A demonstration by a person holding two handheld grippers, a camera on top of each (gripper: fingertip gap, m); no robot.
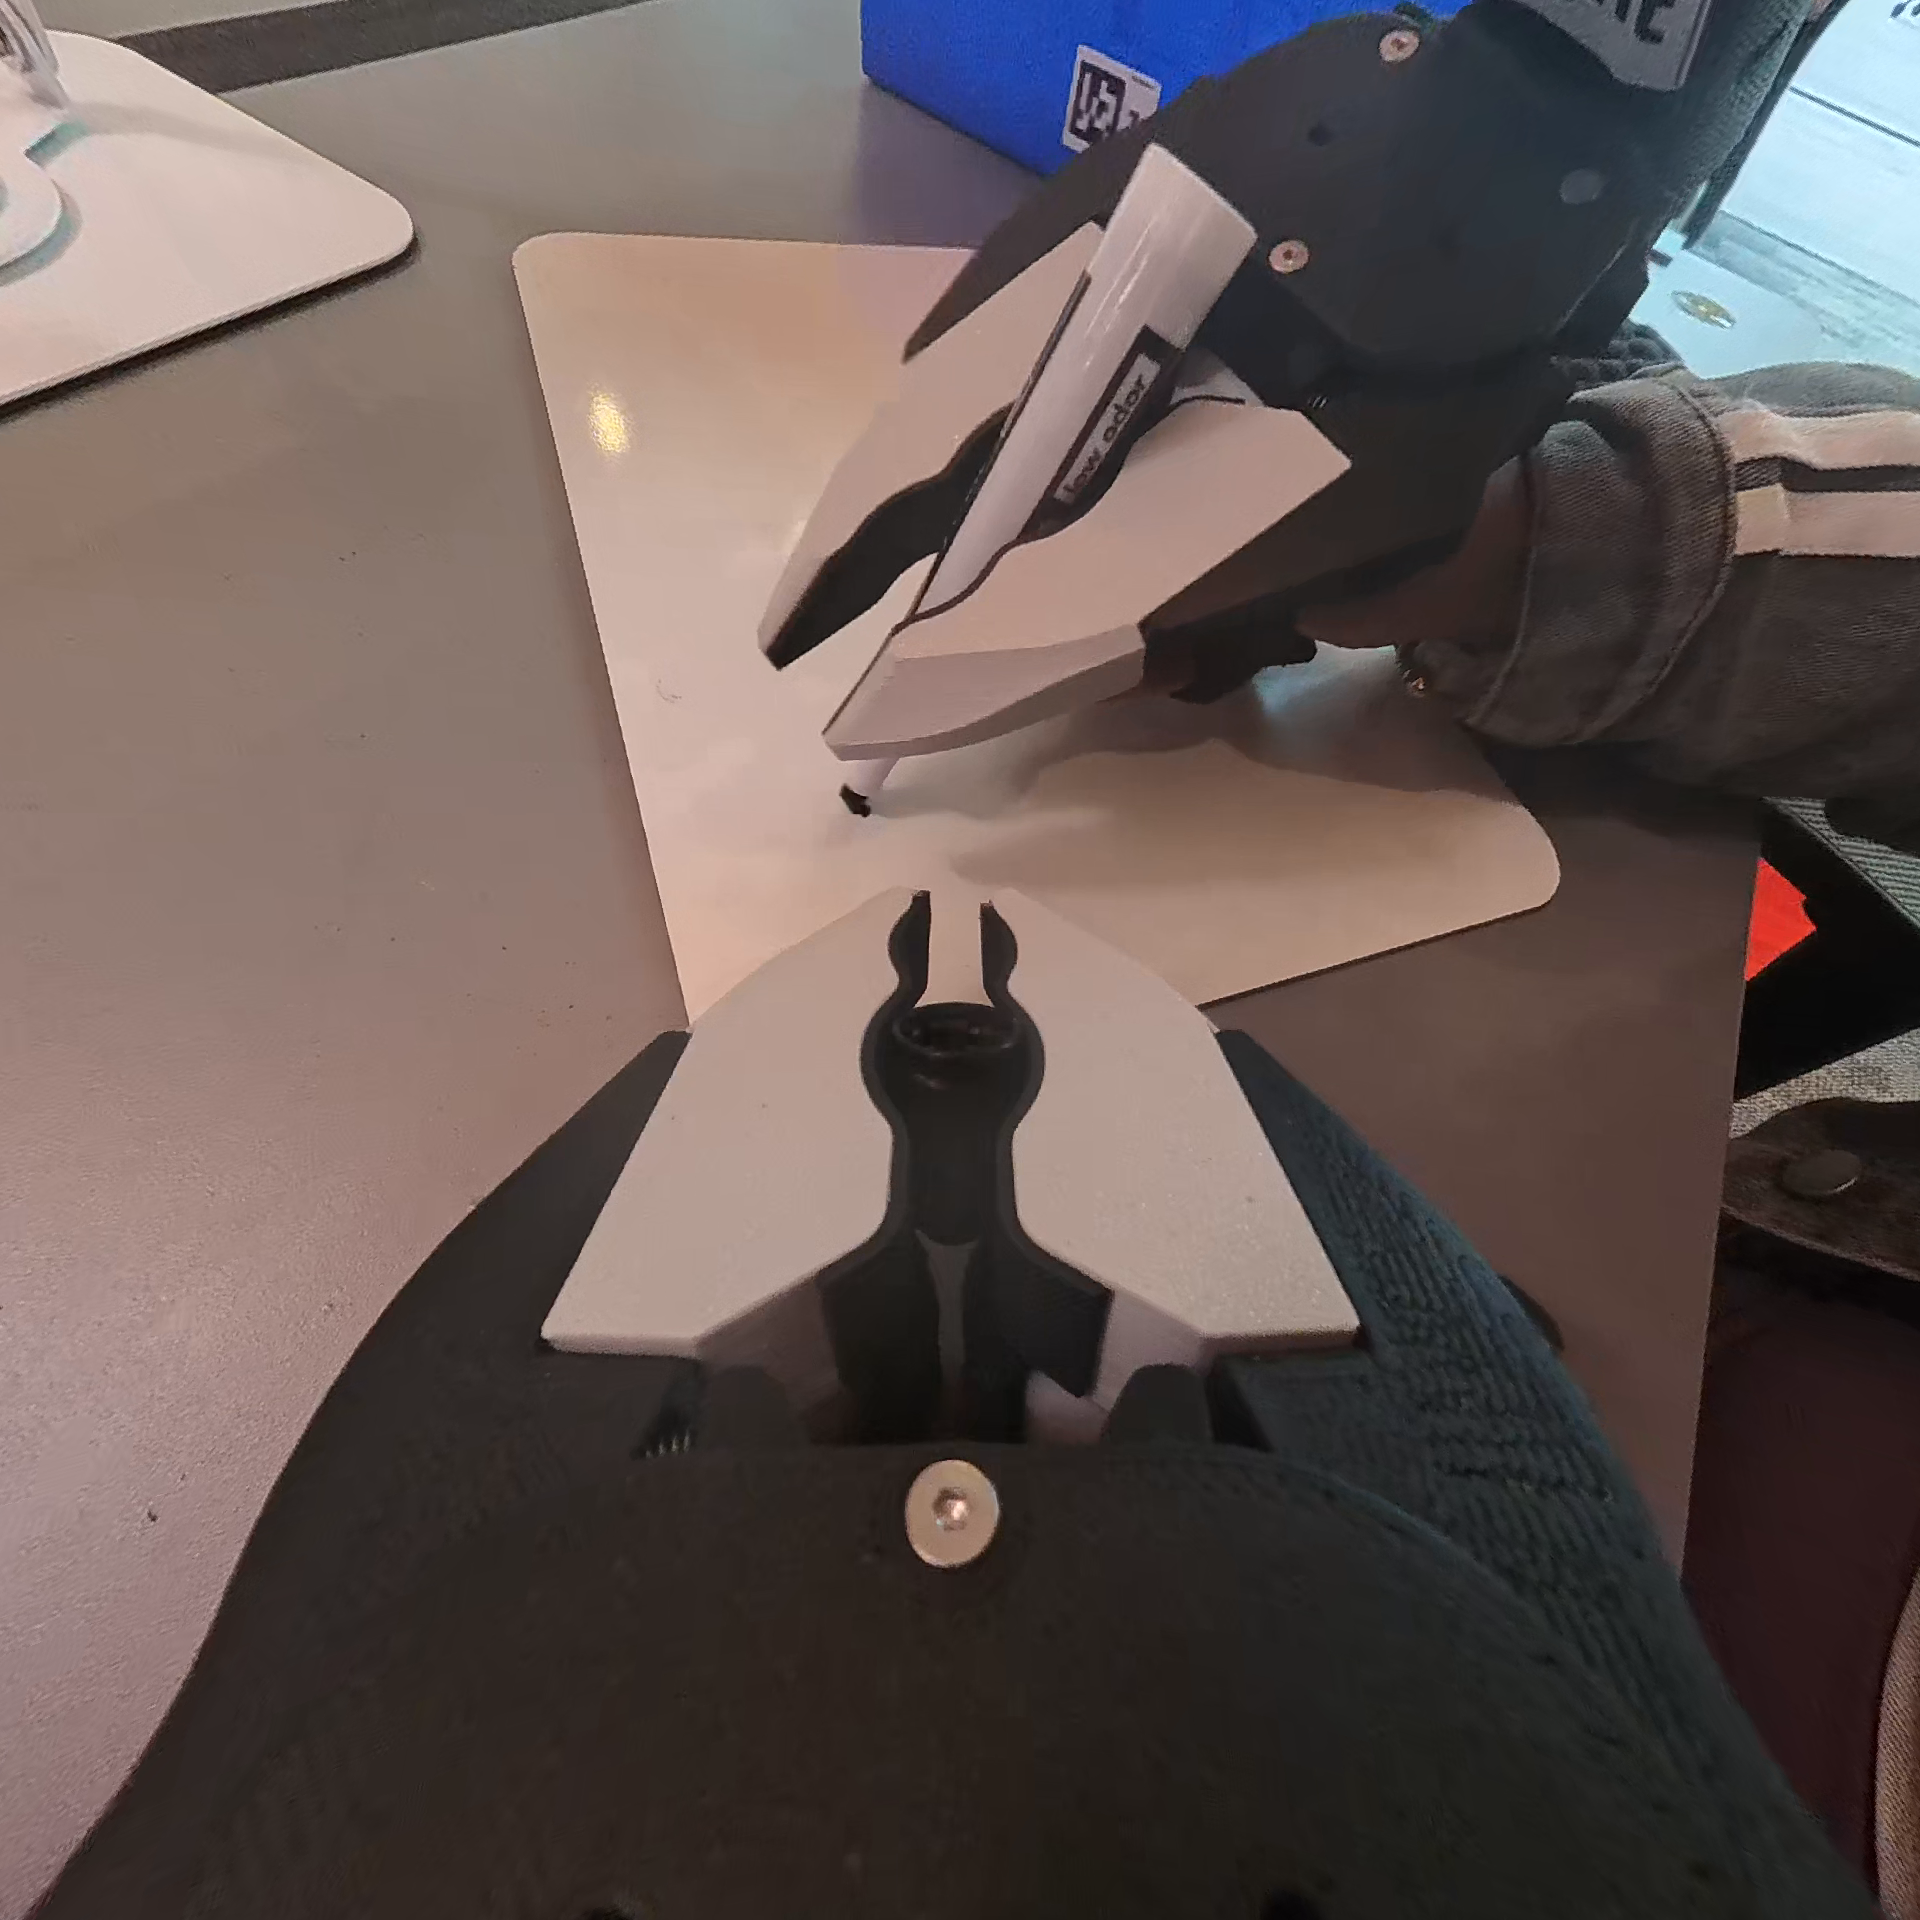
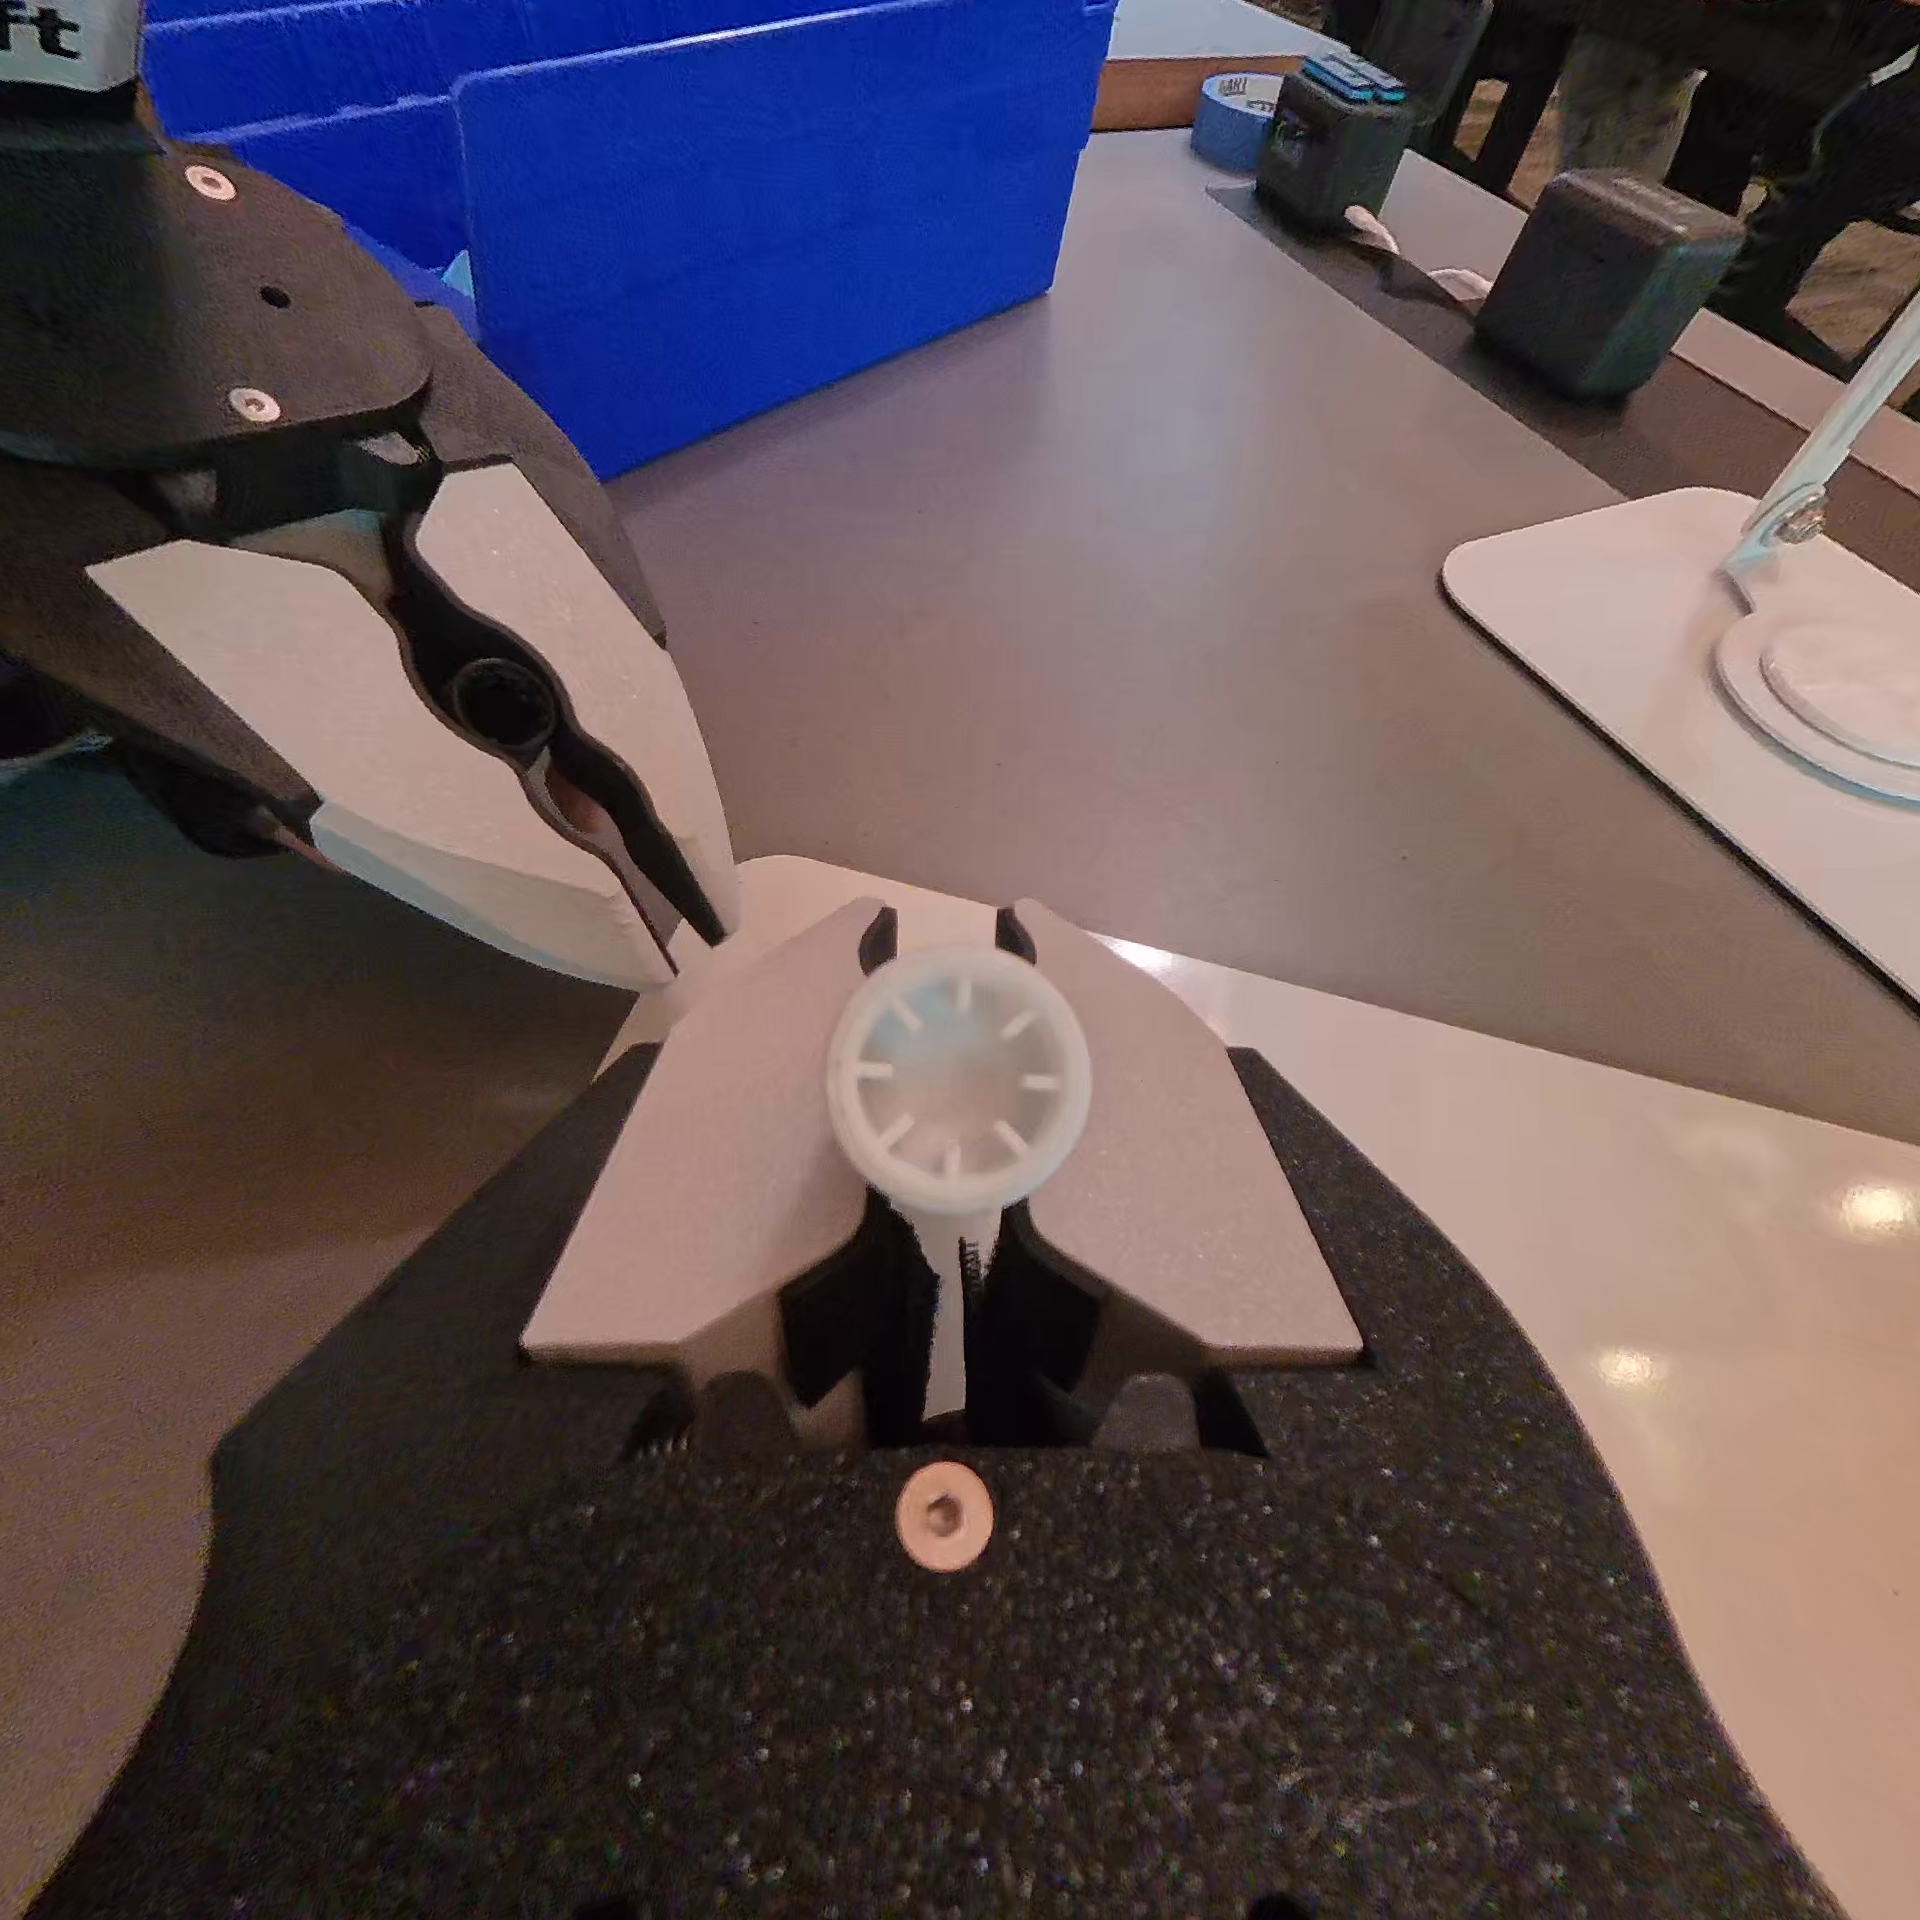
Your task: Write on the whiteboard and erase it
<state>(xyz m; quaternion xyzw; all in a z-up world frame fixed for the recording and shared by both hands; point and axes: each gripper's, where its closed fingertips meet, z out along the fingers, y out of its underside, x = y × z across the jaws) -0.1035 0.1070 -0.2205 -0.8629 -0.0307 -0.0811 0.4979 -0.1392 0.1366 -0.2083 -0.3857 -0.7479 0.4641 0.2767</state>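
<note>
The white whiteboard (image 1: 727, 416) lies flat on the grey table. In the left wrist view my right gripper (image 1: 821, 696) is shut on a white marker (image 1: 1091, 395), held steeply. The marker's black tip (image 1: 860, 802) touches the board near its left edge, where there is a small black mark. In the right wrist view I see the marker's round rear end (image 2: 956, 1081) between my right gripper's (image 2: 940, 914) fingers, above the board (image 2: 1558, 1247). My left gripper (image 1: 951, 909) is shut on the black marker cap (image 1: 951, 1049), held in the round notch behind the tips. It hovers over the board's near edge. The left gripper (image 2: 696, 945) and cap (image 2: 504, 701) also show in the right wrist view.
A blue bin (image 1: 966, 83) (image 2: 779, 229) stands behind the board. A white stand base (image 1: 187, 208) (image 2: 1610, 644) lies to one side. Dark boxes (image 2: 1600, 281) and a blue tape roll (image 2: 1231, 120) sit farther back. A person's sleeve (image 1: 1662, 571) rests over the board's right part. My right fingertips sit around 5 centimeters from my left ones.
</note>
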